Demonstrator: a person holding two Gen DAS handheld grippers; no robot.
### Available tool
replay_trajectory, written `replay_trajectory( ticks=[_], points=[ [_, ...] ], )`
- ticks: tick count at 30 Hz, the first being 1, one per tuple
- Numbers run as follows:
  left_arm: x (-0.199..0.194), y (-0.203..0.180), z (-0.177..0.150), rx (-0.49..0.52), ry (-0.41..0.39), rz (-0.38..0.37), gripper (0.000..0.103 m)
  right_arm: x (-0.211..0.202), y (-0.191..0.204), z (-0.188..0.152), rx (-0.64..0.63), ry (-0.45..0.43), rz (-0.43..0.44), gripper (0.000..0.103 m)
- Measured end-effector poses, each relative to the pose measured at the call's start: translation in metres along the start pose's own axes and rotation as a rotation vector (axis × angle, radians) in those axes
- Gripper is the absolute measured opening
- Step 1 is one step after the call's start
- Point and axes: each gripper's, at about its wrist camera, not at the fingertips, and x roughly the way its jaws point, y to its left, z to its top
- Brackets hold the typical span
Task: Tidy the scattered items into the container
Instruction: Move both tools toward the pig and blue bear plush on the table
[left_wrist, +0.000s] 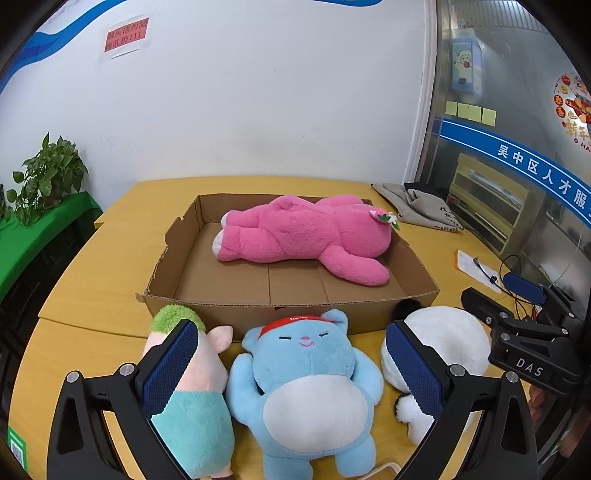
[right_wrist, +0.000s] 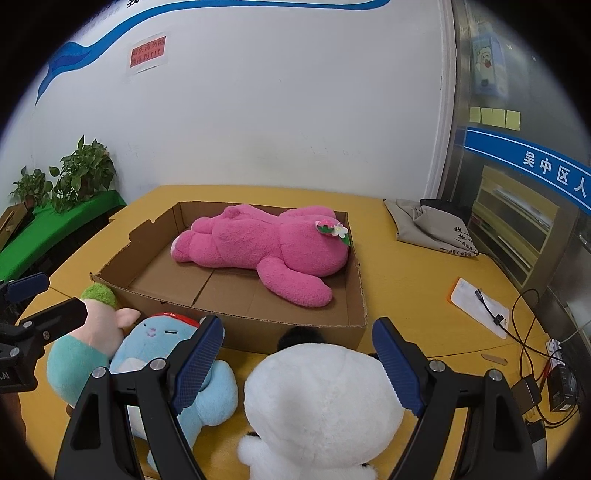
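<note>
While the pink bear (left_wrist: 306, 236) already lies on its side inside the cardboard box (left_wrist: 207, 295), three soft toys are not yet in it, so by my reading the tidying is roughly a quarter done.

All three lie on the yellow counter (left_wrist: 96, 280) just in front of the box's near wall. Between the left fingers (left_wrist: 295, 369), which stand wide apart and press on nothing, lies the blue bear (left_wrist: 306, 391) on its back, its belly level with the pads. Outside the left-hand finger (left_wrist: 170, 369) and partly hidden by it is the pink-and-teal doll (left_wrist: 199, 402) with the green tuft. Outside the other finger sits the white plush (left_wrist: 447, 339).

That white plush (right_wrist: 325, 402) fills the gap between the right fingers (right_wrist: 299, 362), which are also spread wide; the pads flank its upper half, and I cannot tell whether they brush the fur, though nothing looks squeezed. The blue bear (right_wrist: 162, 354) shows just outside their left-hand finger, touching the doll (right_wrist: 92, 339).

Each pair of fingers appears lined up on its own toy, so the likely step in hand is closing on the blue bear and the white plush. Afterwards the doll would remain. The box floor (right_wrist: 229, 295) nearest the fingers is bare, leaving room for all three.
</note>
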Motion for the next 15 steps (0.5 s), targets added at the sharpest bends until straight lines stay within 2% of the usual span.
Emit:
replay_trajectory(
  ticks=[8, 15],
  points=[
    [0.002, 0.007, -0.007, 0.0, 0.017, 0.001, 0.103, 0.006, 0.001, -0.002, 0.012, 0.01, 0.002, 0.083],
    [0.0, 0.029, -0.011, -0.023, 0.022, 0.011, 0.103, 0.011, 0.015, -0.007, -0.007, 0.028, 0.031, 0.083]
  ],
)
